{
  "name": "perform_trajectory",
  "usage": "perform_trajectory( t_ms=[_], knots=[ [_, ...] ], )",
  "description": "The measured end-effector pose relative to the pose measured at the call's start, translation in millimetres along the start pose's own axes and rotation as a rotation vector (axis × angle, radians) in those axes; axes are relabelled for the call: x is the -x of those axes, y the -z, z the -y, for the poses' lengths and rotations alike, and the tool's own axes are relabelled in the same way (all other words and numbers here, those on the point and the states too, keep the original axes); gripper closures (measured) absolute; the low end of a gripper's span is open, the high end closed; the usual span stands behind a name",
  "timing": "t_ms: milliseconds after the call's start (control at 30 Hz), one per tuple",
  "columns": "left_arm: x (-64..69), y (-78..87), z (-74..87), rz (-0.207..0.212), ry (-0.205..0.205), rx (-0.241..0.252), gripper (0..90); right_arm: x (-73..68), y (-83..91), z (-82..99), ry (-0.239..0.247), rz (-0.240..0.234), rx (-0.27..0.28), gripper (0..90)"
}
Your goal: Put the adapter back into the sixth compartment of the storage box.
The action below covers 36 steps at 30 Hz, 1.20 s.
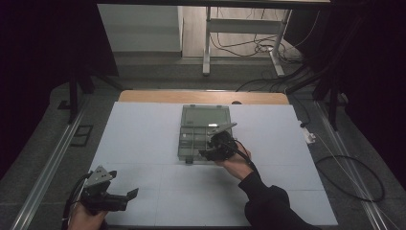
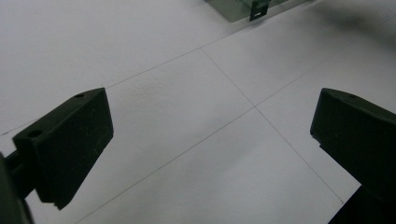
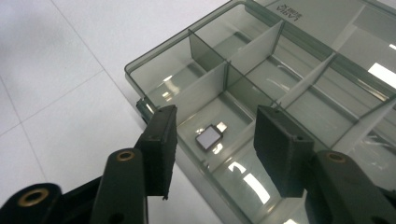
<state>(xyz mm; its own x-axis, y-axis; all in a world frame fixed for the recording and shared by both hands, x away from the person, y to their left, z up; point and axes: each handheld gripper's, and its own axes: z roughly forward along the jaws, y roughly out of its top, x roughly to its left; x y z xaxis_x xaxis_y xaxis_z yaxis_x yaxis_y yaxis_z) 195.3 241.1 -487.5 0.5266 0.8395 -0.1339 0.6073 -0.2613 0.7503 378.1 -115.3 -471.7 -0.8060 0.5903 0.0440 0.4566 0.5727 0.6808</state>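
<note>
Right gripper (image 3: 212, 144) hangs over the near corner of the compartment box (image 1: 203, 132), jaws parted and gripping nothing. Directly between and beyond its pads, a small square chip (image 3: 208, 138) lies flat on the floor of a near-edge compartment, apart from the dividers. The chip sits just ahead of and below the fingertips, so any re-grasp would likely be a short descent along the gripper's own axis. The box's long axis runs away from the person, lid open at the far side. Left gripper (image 1: 125, 195) rests well apart at the table's (image 1: 143, 134) near-left corner, jaws spread wide and empty; the right hand is clearly nearer.
</note>
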Motion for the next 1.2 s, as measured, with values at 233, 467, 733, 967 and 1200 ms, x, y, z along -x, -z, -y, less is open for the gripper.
perform_trajectory(
  t_ms=[233,467,733,967,1200],
  knots=[
    [0.0,0.0,-0.1,0.000,0.000,0.000,0.0,-1.0,9.0,5.3,-0.005,-0.009,0.000,43.5],
    [-0.2,0.1,-0.1,0.000,0.001,0.002,0.0,-2.2,16.7,9.9,-0.004,-0.022,-0.001,37.9],
    [-0.5,0.1,-0.2,0.002,0.002,0.003,0.0,-1.9,26.1,15.3,-0.014,-0.025,-0.003,29.6],
    [-0.6,0.1,-0.2,0.003,0.003,0.004,0.0,-1.0,34.1,20.6,-0.030,-0.023,0.000,25.8],
    [-0.5,0.1,-0.2,0.003,0.003,0.004,0.0,0.0,43.5,27.7,-0.035,-0.020,0.002,22.2]
  ],
)
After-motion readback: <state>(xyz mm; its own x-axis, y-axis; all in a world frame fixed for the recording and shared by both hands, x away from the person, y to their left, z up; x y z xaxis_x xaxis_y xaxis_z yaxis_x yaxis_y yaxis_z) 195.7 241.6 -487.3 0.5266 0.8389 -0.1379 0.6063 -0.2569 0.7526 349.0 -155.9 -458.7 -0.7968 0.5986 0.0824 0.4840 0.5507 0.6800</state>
